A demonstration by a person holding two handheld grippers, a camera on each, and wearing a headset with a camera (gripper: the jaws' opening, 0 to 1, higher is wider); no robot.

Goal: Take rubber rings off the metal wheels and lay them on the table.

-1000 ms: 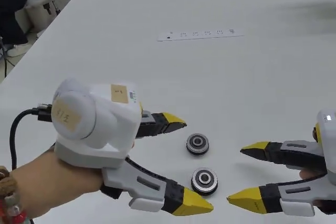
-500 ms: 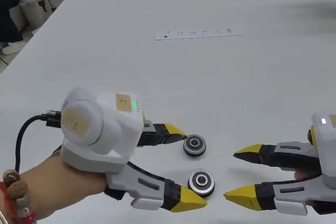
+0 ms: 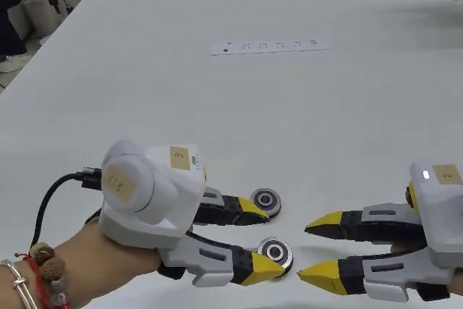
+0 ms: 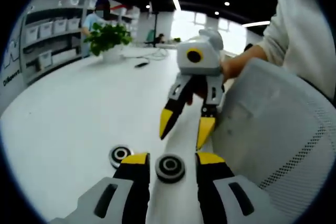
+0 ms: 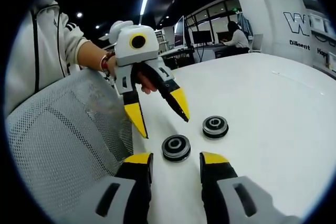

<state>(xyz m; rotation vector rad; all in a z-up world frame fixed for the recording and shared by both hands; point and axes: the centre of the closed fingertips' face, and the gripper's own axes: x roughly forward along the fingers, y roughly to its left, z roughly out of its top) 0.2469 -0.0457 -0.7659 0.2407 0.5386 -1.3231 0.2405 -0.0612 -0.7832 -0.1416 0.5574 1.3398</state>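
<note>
Metal wheel (image 3: 275, 252) between parted left gripper (image 3: 273, 239) jaws; second wheel (image 3: 265, 200) just beside; right gripper (image 3: 304, 250) spread, empty, opposite.

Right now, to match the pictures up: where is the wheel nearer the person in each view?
Head view: nearer wheel bottom centre, between jaw tips of the left gripper.
Left gripper view: the wheel low centre, between that gripper's jaws.
Right gripper view: the wheel centre, just ahead of that gripper's jaws.
Shared landmark: the farther wheel beside it.
</note>
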